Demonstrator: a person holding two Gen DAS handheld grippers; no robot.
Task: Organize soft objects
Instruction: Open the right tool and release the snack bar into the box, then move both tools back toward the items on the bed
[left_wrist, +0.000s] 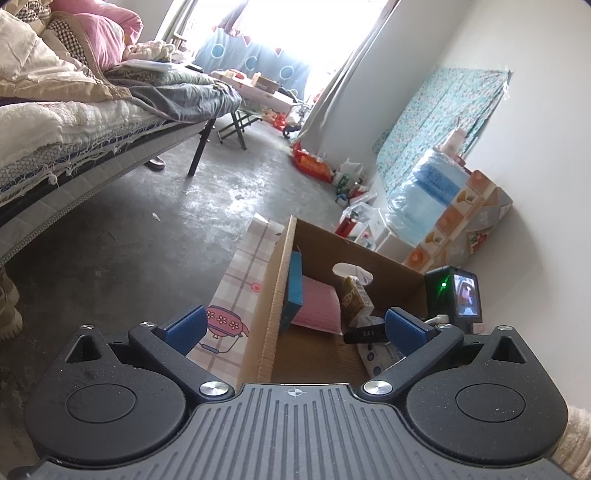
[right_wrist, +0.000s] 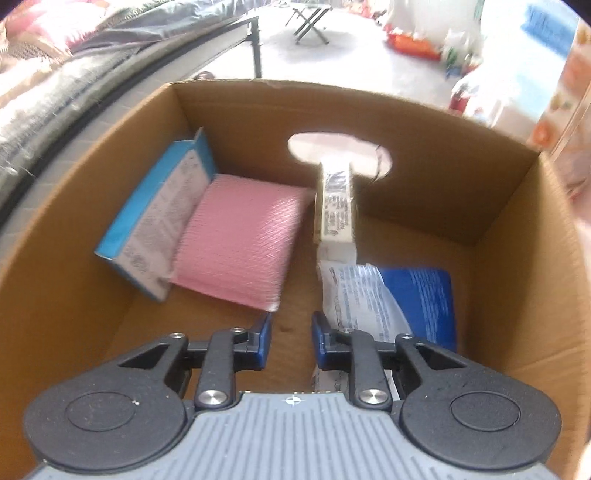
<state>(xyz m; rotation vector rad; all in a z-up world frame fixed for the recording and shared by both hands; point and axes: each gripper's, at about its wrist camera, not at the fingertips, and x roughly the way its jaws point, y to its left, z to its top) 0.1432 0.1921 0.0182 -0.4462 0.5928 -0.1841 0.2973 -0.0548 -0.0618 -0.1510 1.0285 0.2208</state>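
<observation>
Left wrist view: concrete floor (left_wrist: 147, 221), bed (left_wrist: 74, 122), cardboard box (left_wrist: 280, 273).

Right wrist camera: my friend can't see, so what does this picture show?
The right gripper, open and holding nothing, hovers inside a cardboard box. Inside lie a pink padded pack, a blue-edged packet leaning on the left wall, a cream carton and a blue-and-white plastic pack.

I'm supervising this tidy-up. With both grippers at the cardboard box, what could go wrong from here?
1. The left gripper straddles the cardboard box wall, so closing may crush it.
2. The right gripper, part open and empty, may knock over the cream carton leaning on the back wall.
</observation>
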